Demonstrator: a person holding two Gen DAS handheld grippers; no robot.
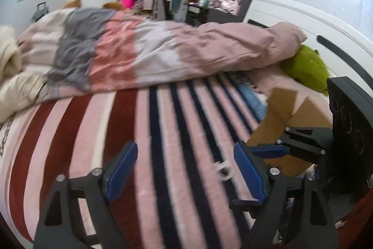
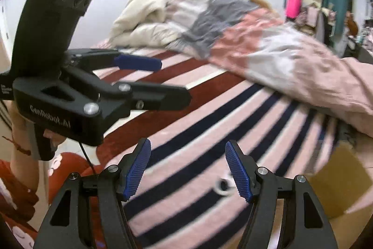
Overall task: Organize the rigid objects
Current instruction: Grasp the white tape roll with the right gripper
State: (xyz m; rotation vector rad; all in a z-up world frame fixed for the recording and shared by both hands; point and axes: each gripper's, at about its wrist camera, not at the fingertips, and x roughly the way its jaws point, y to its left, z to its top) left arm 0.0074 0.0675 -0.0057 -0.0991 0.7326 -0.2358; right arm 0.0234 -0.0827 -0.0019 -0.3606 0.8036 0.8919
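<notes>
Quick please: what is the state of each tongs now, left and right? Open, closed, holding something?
Left tongs: open, holding nothing, above the striped blanket.
Right tongs: open, holding nothing; a small white ring lies on the blanket near them.

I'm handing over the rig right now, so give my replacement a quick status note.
Left gripper: jaws open, empty, above the striped blanket.
Right gripper: jaws open, empty.
Small white ring-shaped object, blurred, lies on the blanket just ahead of the right gripper, touched by neither.
Cardboard box sits open to the right on the bed.
Done: nothing visibly placed.
Left: probably pick up the white object and box it.
</notes>
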